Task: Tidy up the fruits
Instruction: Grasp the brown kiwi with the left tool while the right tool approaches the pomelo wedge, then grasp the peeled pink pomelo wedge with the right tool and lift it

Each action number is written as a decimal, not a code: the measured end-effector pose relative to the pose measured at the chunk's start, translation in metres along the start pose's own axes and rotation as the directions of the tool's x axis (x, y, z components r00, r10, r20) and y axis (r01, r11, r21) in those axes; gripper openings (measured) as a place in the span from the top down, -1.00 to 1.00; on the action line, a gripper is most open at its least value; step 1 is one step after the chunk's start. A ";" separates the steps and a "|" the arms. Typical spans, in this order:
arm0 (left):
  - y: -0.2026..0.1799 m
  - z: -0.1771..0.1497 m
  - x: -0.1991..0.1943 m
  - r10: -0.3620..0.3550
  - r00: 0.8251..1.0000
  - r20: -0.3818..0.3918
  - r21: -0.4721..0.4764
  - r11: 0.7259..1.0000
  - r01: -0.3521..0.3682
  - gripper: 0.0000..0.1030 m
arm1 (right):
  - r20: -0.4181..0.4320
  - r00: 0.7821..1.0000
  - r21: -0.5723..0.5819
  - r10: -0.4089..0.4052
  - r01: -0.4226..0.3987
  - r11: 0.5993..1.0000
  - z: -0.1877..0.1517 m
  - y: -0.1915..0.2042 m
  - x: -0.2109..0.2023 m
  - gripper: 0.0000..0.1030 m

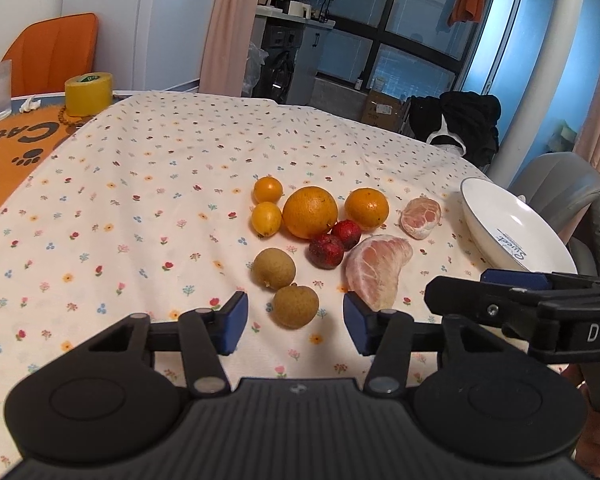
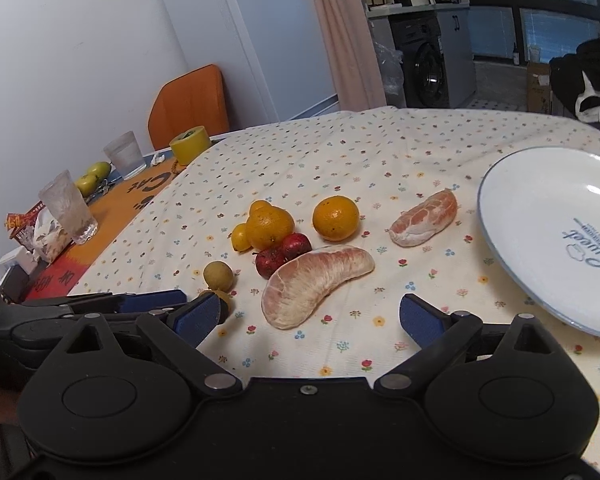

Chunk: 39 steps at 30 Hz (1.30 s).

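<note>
Blue-padded fingers of the left gripper stand well apart and hold nothing; a brown longan lies on the cloth in the gap between them, untouched. Just beyond it sits a second longan. Fingers of the right gripper are likewise spread wide and empty, with the large peeled pomelo segment lying between and just ahead of them. Farther out, two dark red fruits touch each other, resting against a large orange; two small yellow-orange fruits lie to its left and a smaller orange to its right. A smaller pomelo segment lies between the fruit cluster and the white plate, which is empty and carries blue lettering. All fruit rests on the floral tablecloth. At the far left edge stand a yellow tape roll and ribbed glasses.
</note>
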<state>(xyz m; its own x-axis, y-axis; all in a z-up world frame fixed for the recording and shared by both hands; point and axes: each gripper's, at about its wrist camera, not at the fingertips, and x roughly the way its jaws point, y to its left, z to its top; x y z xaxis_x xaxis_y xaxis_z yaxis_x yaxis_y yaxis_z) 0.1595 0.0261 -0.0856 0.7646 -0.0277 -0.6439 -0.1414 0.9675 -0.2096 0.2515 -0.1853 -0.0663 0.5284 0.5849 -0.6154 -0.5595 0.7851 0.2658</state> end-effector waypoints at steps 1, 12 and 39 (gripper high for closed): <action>0.000 0.000 0.002 0.002 1.000 -0.001 -0.002 1.000 -0.002 0.01 | -0.002 1.000 0.001 0.003 -0.003 1.000 0.000 0.000 0.002 -0.86; 0.008 0.000 0.010 0.008 1.000 -0.004 -0.029 1.000 -0.008 0.52 | -0.041 0.998 0.001 0.046 -0.046 0.999 0.004 0.005 0.026 -0.53; 0.031 -0.007 -0.015 0.037 0.999 0.029 -0.077 0.996 -0.035 0.52 | -0.022 0.995 -0.148 -0.093 0.089 0.985 0.007 0.019 0.058 0.09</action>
<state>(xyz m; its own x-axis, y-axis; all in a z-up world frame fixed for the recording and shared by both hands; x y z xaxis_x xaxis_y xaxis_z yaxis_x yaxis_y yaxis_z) 0.1395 0.0549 -0.0879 0.7765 0.0153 -0.6299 -0.2158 0.9457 -0.2431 0.2762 -0.1352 -0.0923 0.5644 0.5044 -0.6535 -0.5985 0.7953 0.0970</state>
